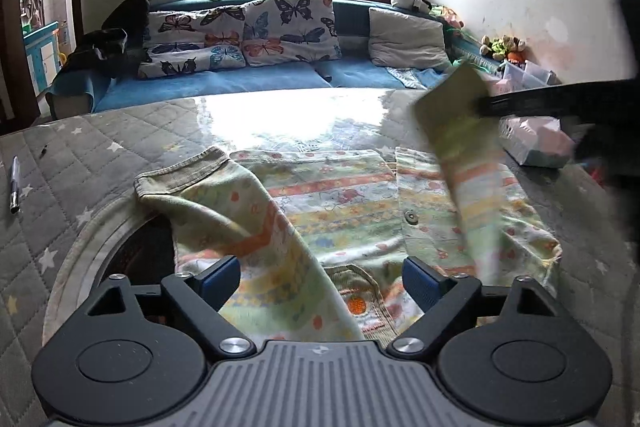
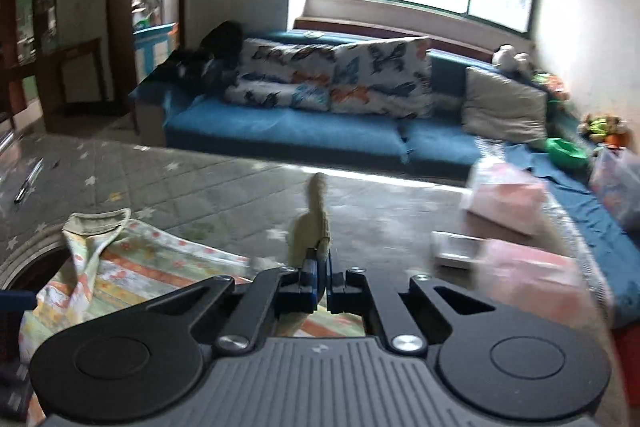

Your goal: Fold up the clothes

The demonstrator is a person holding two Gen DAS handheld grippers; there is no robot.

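A: Left wrist view. What is obscured?

B: The left gripper (image 1: 320,283) hovers over a striped child's garment (image 1: 340,211) spread on the quilted table cover (image 1: 80,155), its blue fingers (image 1: 420,283) standing apart with cloth lying below them, unpressed. The right gripper (image 1: 484,105) enters from the right edge as a dark blur, clamped on the cuff of the right sleeve (image 1: 464,147), which it holds raised; motion blur hides the sleeve's pattern.

A: And the open room?

B: The left sleeve (image 1: 192,179) lies folded across the body. Left of the garment the cover is bare up to a pen (image 1: 15,187) near the left edge; a pink box (image 1: 536,143) sits at right.

A: Right wrist view?

B: The right gripper's fingers (image 2: 308,287) are together, pinching the cuff, which stands up just beyond them. The garment is cut off at lower left. Far behind stands a blue sofa (image 2: 280,127); the boxes at right are blurred.
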